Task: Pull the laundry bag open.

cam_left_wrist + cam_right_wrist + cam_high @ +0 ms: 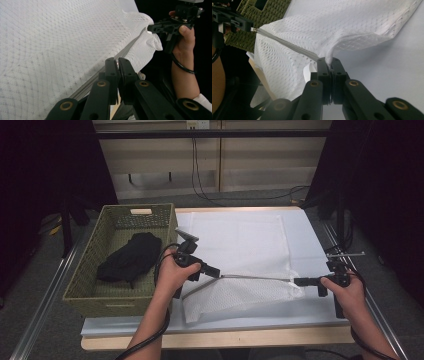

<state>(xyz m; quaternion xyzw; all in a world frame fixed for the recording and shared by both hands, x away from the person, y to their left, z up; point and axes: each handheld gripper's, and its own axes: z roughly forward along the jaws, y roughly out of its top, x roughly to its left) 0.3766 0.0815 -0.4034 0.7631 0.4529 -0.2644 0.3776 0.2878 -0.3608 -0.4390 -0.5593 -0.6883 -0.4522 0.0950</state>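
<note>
Where wicker basket (90, 285) sits — black garment (129, 257) inside

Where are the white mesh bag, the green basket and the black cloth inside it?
white mesh bag (235, 295), high view, on its mesh face.
green basket (89, 265), high view, on its left wall.
black cloth (129, 257), high view, on its middle.

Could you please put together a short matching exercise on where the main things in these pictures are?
Things:
1. white mesh bag
2. black cloth
3. green woven basket
4. left gripper

Places or states:
A. lying inside the basket
B. standing at the left end of the table
C. stretched along its zipper edge between both grippers
D. shut on the bag's left end

Pairs: 1-C, 2-A, 3-B, 4-D
</note>
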